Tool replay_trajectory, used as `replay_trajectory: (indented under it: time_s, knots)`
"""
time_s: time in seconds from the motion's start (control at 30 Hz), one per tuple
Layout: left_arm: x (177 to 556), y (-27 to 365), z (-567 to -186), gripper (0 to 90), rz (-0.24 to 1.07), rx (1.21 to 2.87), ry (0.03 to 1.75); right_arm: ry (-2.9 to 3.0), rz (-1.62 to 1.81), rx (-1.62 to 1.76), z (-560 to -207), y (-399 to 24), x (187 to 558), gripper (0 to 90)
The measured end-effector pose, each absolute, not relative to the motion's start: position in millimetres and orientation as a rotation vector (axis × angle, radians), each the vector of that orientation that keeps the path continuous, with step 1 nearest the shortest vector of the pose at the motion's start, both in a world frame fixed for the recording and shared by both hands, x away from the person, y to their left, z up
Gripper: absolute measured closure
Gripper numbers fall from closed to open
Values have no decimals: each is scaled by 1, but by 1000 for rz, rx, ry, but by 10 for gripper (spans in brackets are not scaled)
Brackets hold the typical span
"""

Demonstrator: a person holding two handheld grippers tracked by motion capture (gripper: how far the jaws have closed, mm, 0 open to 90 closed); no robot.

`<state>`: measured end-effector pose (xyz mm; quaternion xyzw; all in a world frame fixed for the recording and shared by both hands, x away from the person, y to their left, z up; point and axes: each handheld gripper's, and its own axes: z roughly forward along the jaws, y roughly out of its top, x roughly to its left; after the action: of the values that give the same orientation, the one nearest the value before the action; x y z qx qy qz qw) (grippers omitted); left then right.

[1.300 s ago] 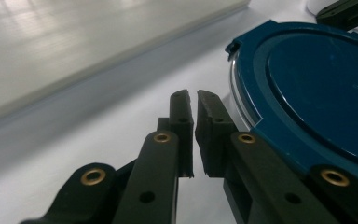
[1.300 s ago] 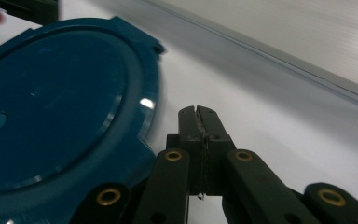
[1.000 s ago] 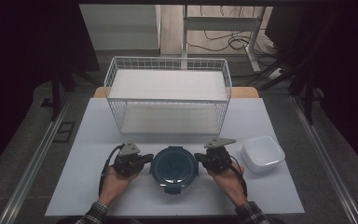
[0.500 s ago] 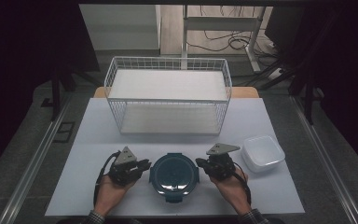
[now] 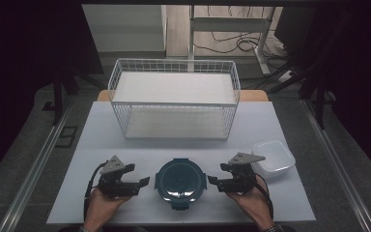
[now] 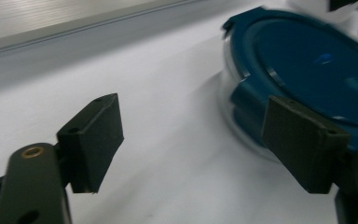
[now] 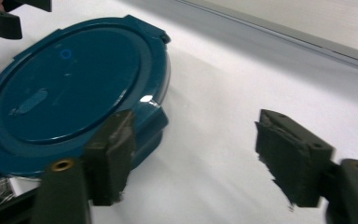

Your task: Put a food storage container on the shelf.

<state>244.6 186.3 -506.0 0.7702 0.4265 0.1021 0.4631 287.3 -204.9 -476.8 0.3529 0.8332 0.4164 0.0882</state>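
We hold the left tool (image 5: 144,182) and the right tool (image 5: 213,181) on either side of the round blue-lidded container (image 5: 180,180), which sits on the white table (image 5: 96,140) between them. Both tools' jaws have just been opening and now stand wide, gripping nothing.

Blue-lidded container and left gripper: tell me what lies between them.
Nothing: in the high view a bare strip of white table separates the left gripper from the blue-lidded container. Its jaws have just been opening, with nothing between them.
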Motion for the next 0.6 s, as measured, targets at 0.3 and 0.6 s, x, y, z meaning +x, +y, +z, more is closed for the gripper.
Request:
replay_trajectory:
  time_s: [0.3, 0.6]
  knots:
    - [241, 176, -502, 180, 244, 1895, 988, 2482, 1284, 1013, -471, -197, 282, 236]
    - [242, 160, -500, 159, 194, 1897, 949, 2515, 1332, 998, -470, -184, 278, 204]
